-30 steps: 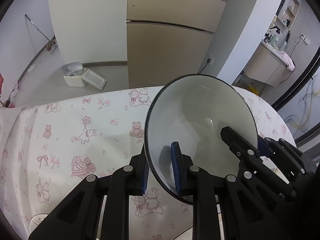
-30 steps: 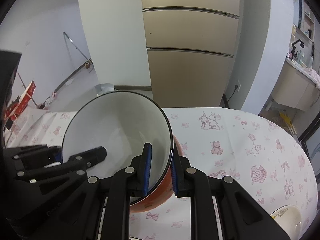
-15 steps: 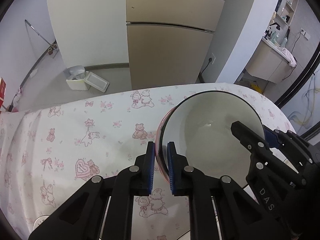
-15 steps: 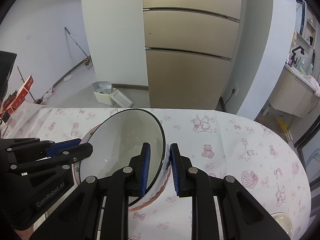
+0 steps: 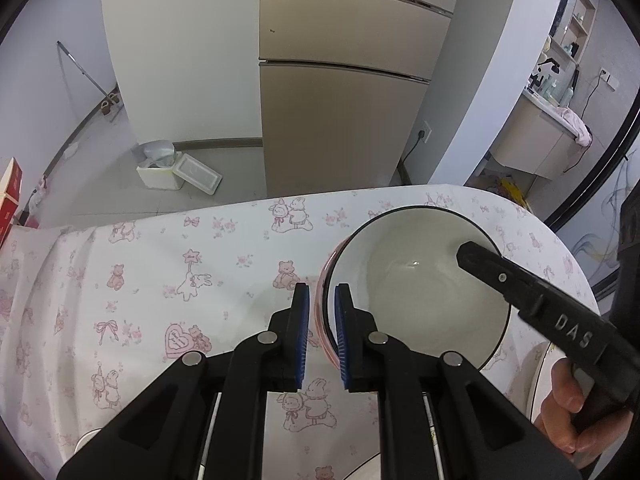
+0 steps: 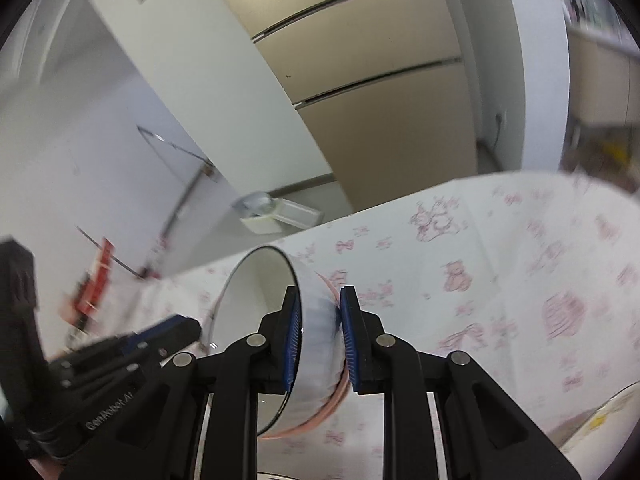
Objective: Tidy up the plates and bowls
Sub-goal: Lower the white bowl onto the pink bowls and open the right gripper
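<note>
We pinch the white bowl (image 5: 416,288) by its rim from both sides: left gripper (image 5: 322,334) clamped near-shut, right gripper (image 6: 318,338) narrowly gripping the opposite wall, so it stays steady over the teddy-print tablecloth (image 5: 160,272), beside the heart motif (image 5: 178,340).

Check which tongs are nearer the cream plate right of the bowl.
Right: right tongs hold the bowl by the rim beside the plate; left tongs hold the opposite rim.
</note>
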The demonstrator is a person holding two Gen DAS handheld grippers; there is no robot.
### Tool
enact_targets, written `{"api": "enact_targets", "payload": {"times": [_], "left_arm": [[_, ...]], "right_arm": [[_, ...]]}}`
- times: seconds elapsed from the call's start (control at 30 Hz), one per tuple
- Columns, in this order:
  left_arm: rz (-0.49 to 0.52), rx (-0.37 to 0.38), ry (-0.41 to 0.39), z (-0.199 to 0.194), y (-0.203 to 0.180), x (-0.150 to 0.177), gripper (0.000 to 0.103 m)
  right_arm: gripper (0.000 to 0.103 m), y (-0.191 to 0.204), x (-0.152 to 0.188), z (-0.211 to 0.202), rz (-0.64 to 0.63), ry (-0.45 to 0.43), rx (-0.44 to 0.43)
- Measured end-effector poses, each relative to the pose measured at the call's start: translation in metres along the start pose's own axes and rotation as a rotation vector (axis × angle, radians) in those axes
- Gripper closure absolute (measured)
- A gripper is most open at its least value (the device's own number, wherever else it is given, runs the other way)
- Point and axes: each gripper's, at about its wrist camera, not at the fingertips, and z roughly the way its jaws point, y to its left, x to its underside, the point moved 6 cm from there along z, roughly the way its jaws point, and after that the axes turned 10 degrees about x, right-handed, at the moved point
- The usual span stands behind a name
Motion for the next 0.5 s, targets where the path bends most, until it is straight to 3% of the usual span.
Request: {"api": "enact_targets", "payload": {"times": [0.43, 0.5], "left_arm": [[-0.02, 0.003, -0.012, -0.006, 0.004, -0.003, 0.092], [-0.021, 0.005, -0.015, -0.007, 0.005, -0.003, 0.092]], "right_arm": [[0.079, -0.011, 0.0, 0.004, 0.124, 0.046, -0.086], [0.079, -0.015, 0.001, 0.007, 0.18, 0.073, -0.139]]}}
